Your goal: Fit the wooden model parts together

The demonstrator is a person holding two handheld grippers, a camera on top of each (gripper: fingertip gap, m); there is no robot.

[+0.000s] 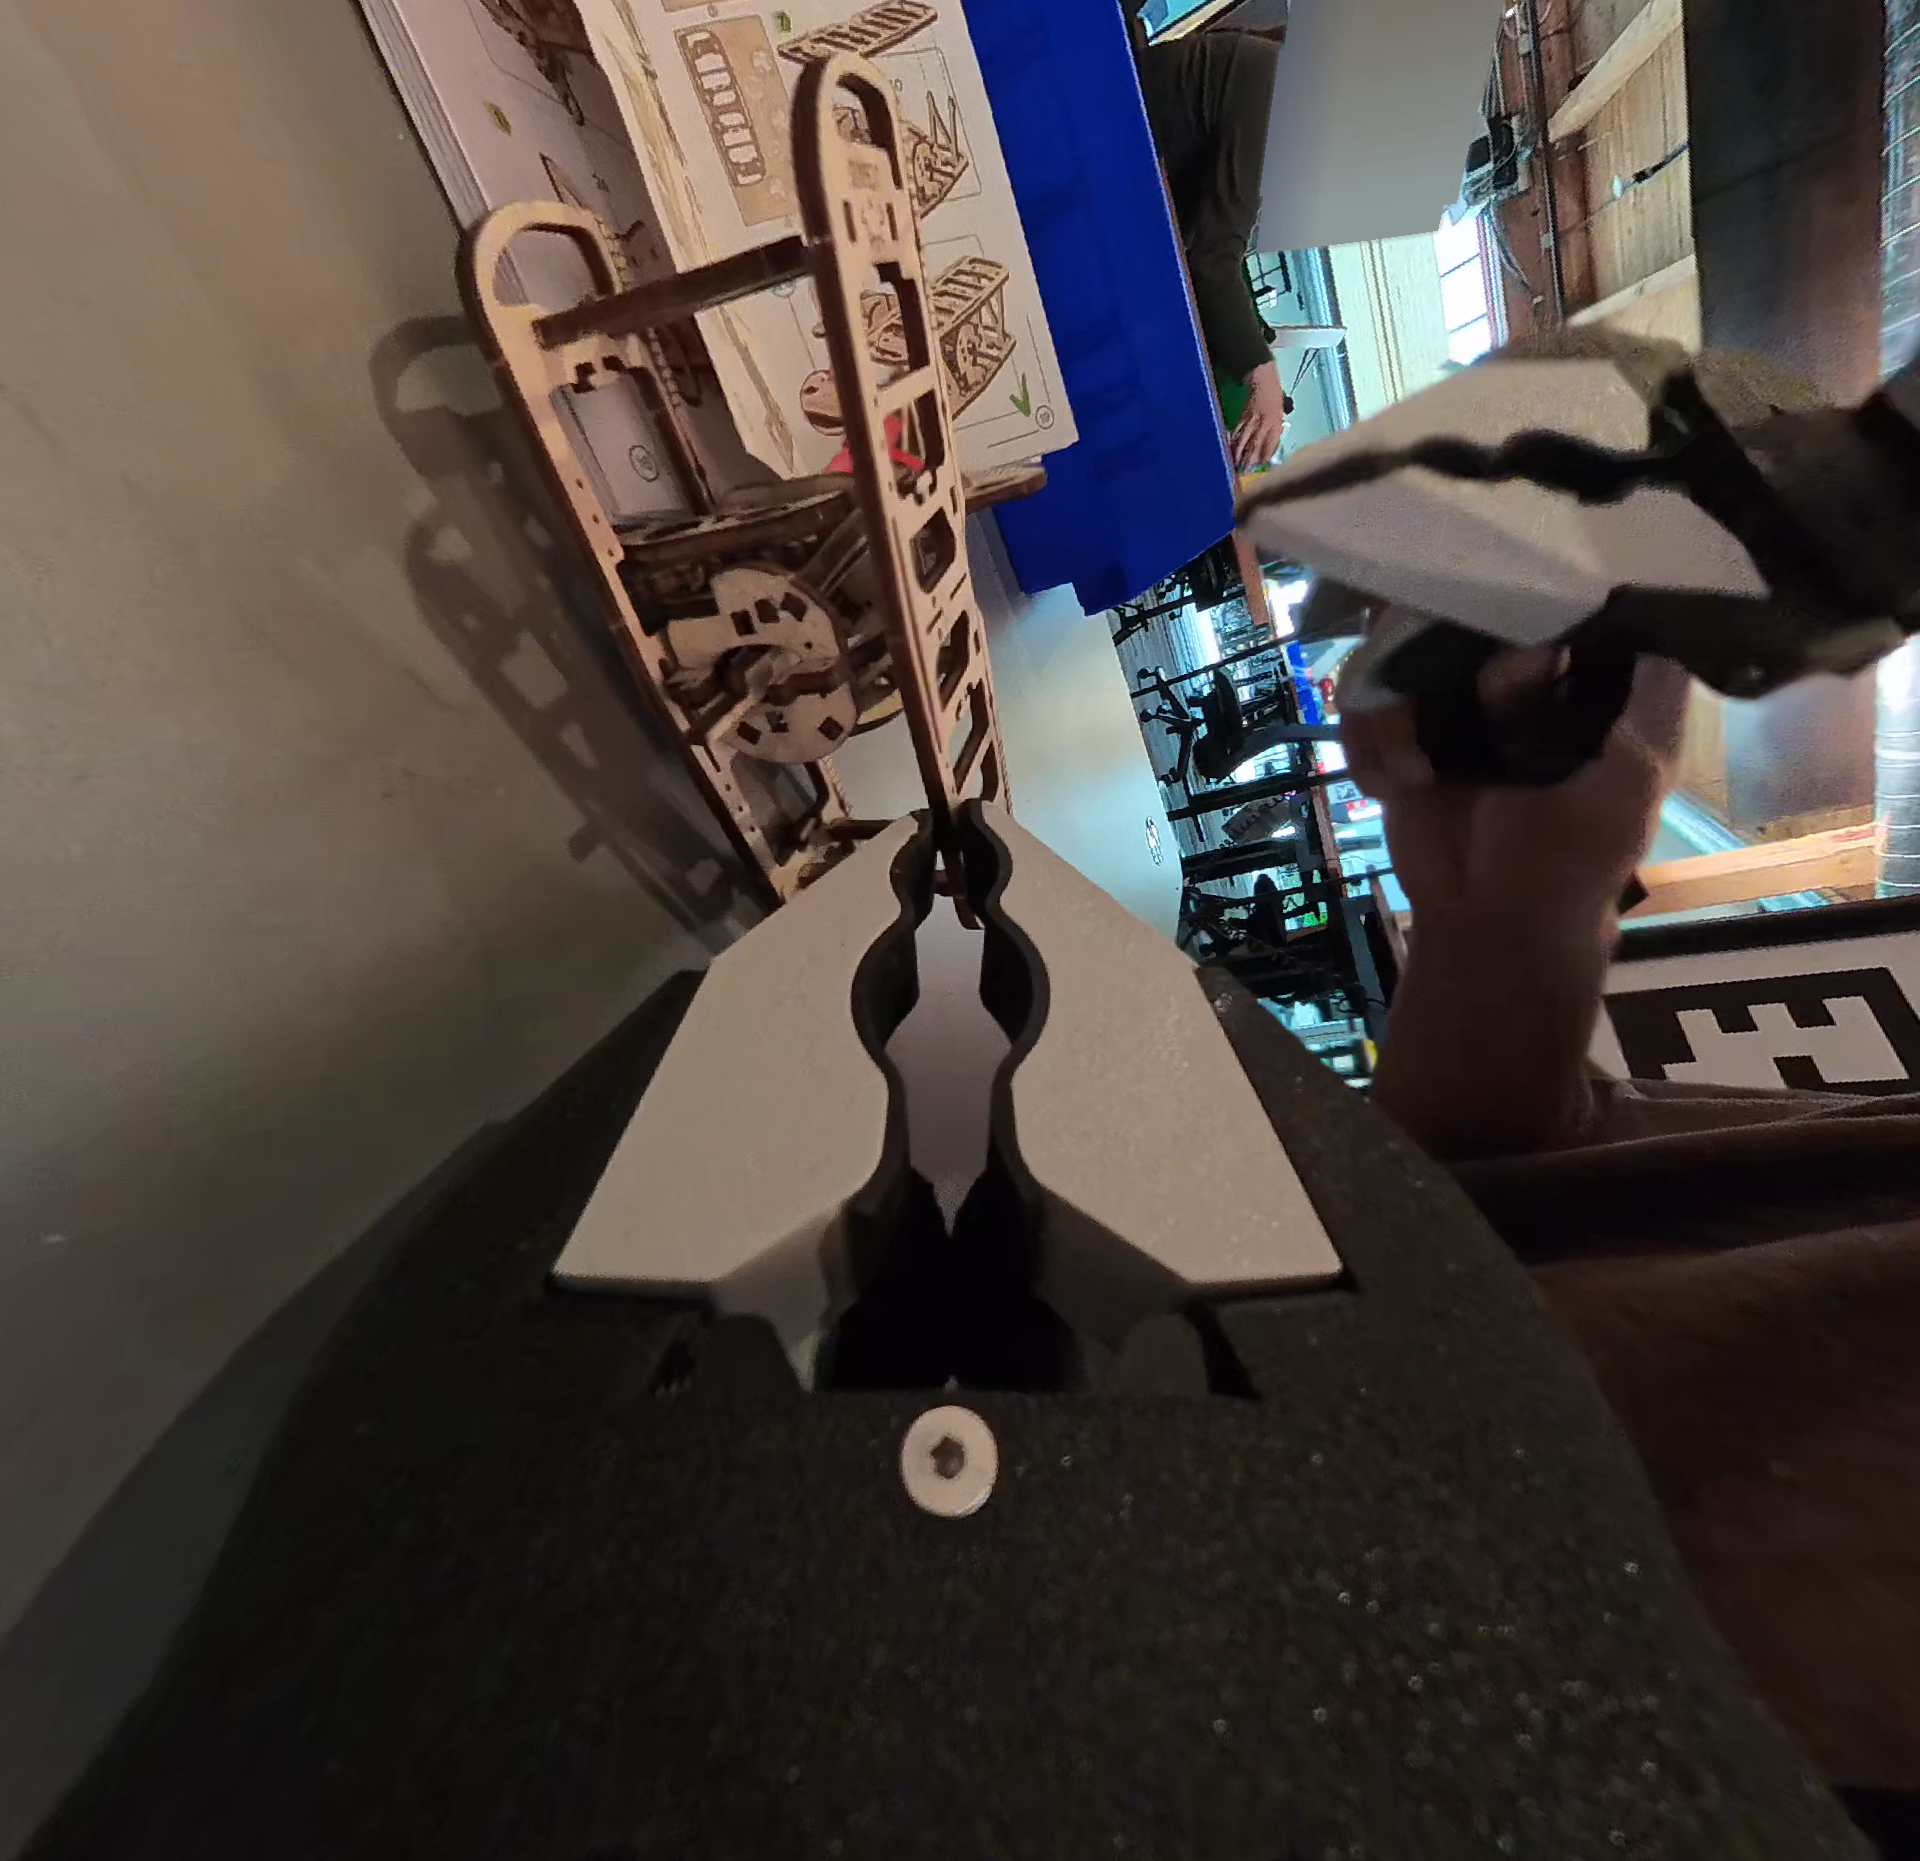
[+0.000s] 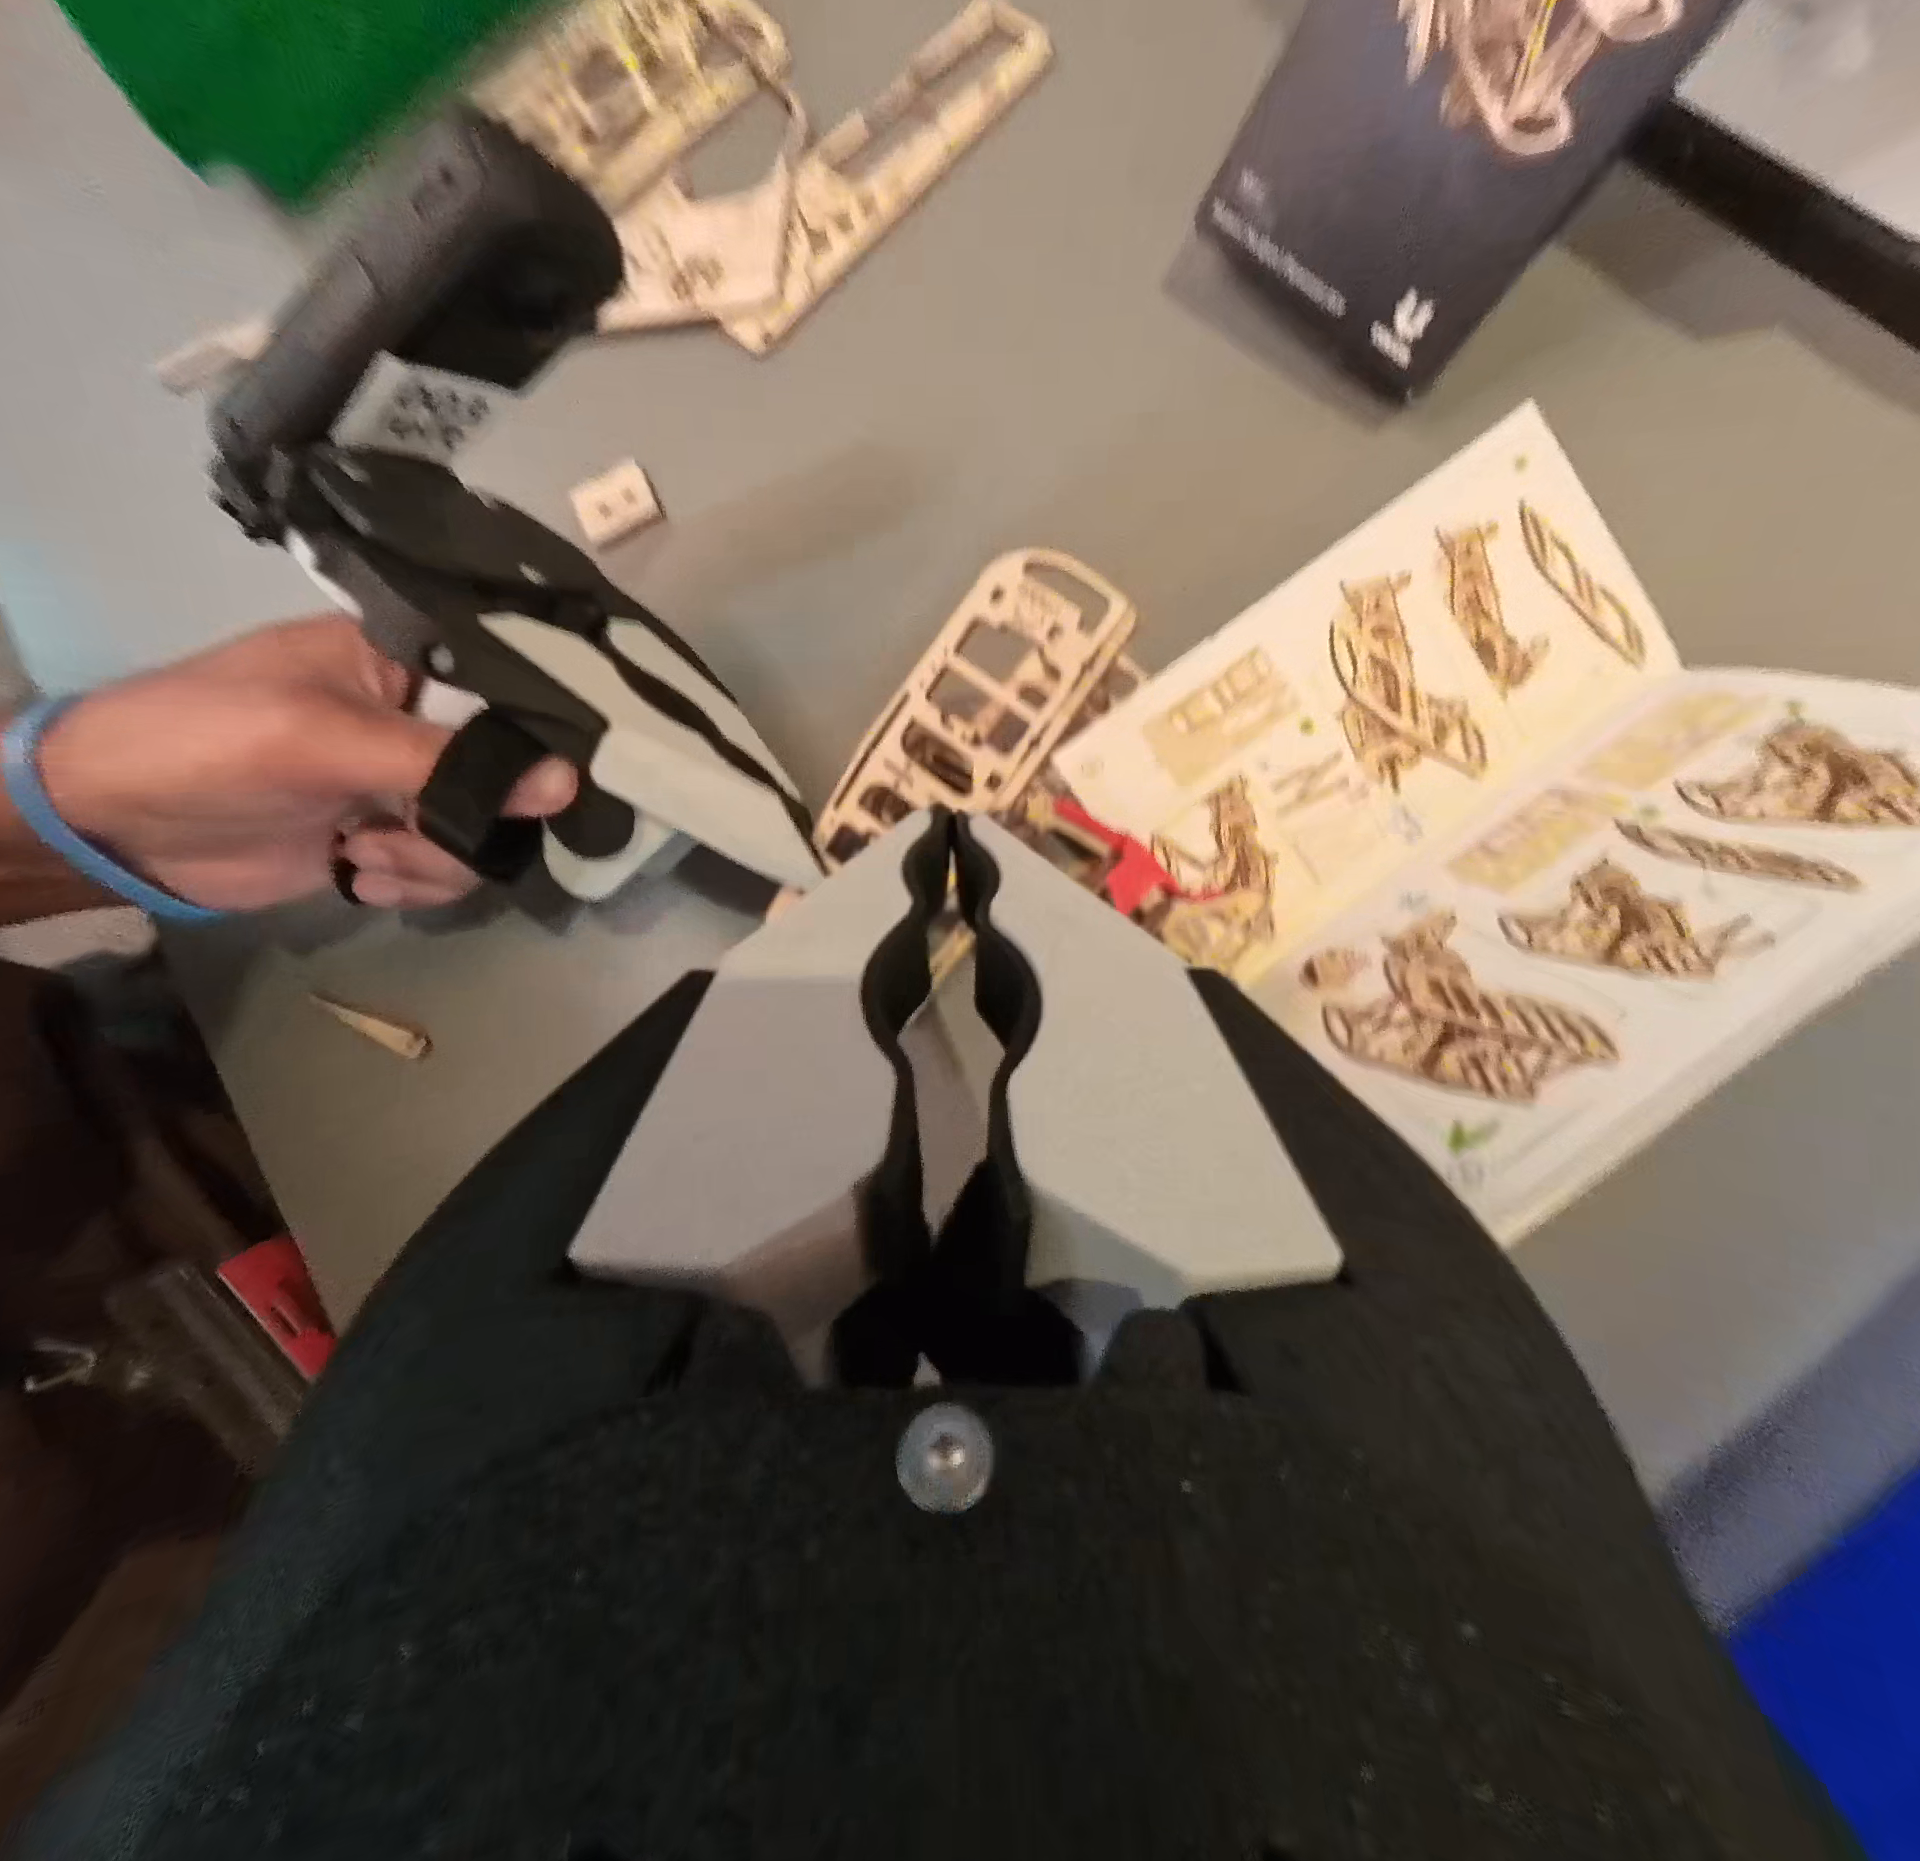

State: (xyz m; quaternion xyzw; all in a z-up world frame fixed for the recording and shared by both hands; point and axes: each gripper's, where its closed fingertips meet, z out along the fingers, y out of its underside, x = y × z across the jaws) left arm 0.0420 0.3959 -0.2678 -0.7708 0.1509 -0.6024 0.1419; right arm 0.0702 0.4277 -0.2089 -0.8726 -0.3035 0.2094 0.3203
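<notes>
On the grey counter (image 2: 1039, 377), the left gripper (image 1: 951, 824) pinched the wooden model (image 1: 894, 440) by one wing's end, apparently steadying it (beside the instruction sheet (image 2: 1558, 824)). The right gripper (image 2: 951, 824) hovered above with fingers closed and empty, seemingly ready to press parts home.

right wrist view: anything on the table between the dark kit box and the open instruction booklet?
Nothing. In the right wrist view, bare grey table separates the dark kit box from the instruction booklet; the wooden model sits left of that gap.

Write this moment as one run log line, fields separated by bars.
left gripper: shut on wooden model panel | right gripper: shut, empty | booklet: open on table
</notes>
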